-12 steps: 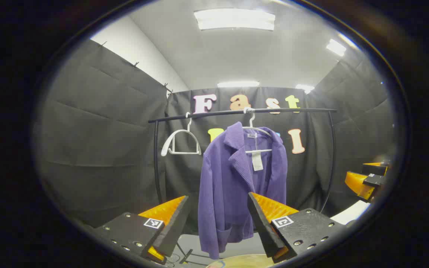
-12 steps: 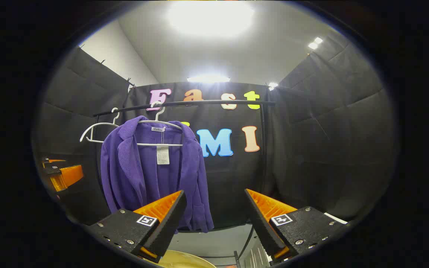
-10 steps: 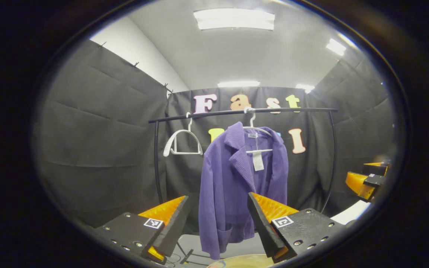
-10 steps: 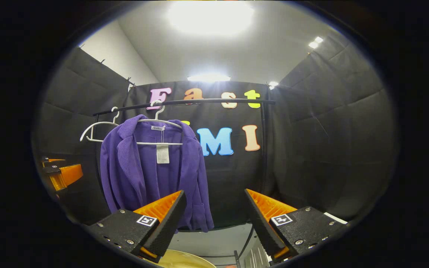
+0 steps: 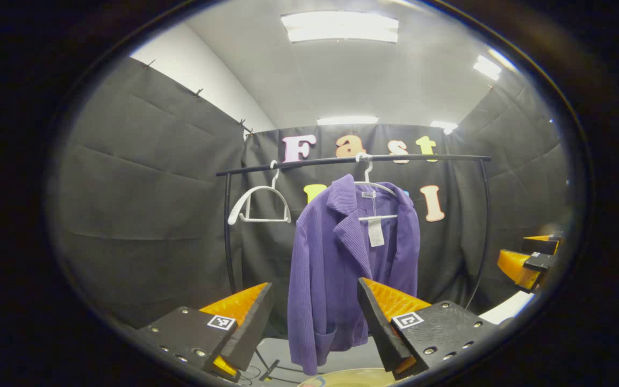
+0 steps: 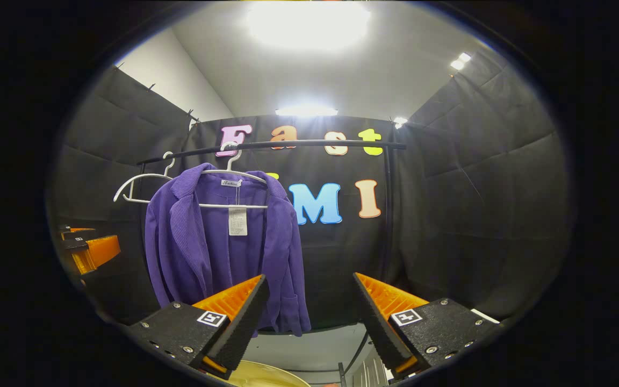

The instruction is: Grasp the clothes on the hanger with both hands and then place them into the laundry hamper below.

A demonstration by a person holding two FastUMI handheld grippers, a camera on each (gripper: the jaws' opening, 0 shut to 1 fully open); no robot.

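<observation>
A purple jacket (image 5: 342, 269) (image 6: 218, 252) hangs on a white hanger (image 5: 376, 188) (image 6: 234, 173) from a black rail (image 5: 352, 159) (image 6: 272, 146). My left gripper (image 5: 315, 328) is open, some way in front of the jacket's lower half and apart from it. My right gripper (image 6: 309, 322) is open too, to the right of the jacket and short of it. Each gripper appears at the edge of the other's view, the right gripper (image 5: 527, 260) and the left gripper (image 6: 86, 250). A pale round hamper rim (image 5: 347, 378) (image 6: 266, 373) sits below.
An empty white hanger (image 5: 258, 204) (image 6: 137, 185) hangs left of the jacket on the same rail. The rack's black uprights (image 5: 227, 231) (image 6: 387, 215) stand at either end. Black cloth walls close in on three sides. A grey floor lies under the rack.
Both gripper views have crept slightly towards the rack, and the jacket looks a touch larger. The empty hanger swings a little. Both grippers stay open.
</observation>
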